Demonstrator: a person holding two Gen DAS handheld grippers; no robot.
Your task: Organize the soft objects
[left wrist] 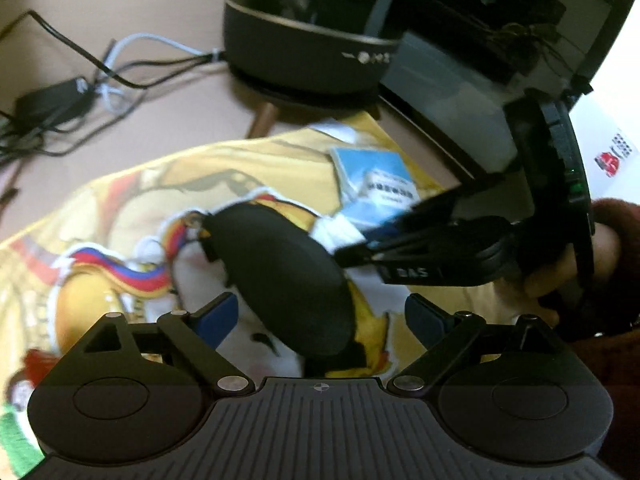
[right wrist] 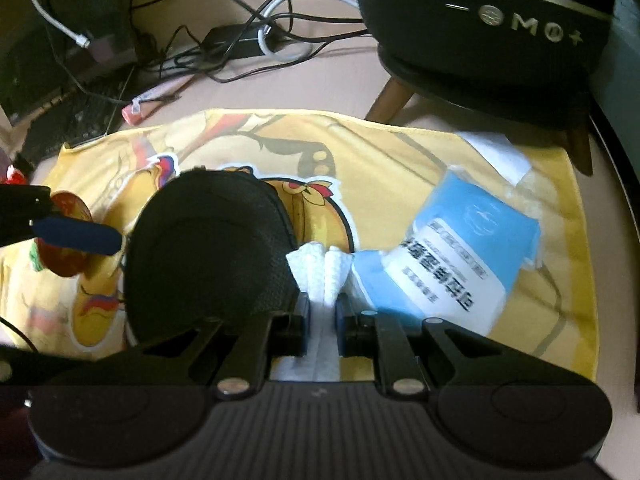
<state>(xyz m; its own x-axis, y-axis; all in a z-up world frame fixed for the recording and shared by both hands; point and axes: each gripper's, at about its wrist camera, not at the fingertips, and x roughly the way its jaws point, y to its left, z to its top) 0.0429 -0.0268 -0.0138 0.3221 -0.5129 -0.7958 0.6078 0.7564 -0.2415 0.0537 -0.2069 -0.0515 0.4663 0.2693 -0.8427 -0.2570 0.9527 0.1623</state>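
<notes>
White tissue (right wrist: pixel 322 280) pinched between right gripper (right wrist: pixel 322 316) pads.

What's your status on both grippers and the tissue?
Left gripper open, empty, over black oval pouch. Right gripper shut on white tissue from blue pack. Pouch sits close beside the tissue on yellow cloth.

beige tabletop (right wrist: pixel 344 80), tangled cables (right wrist: pixel 256 36)
</notes>
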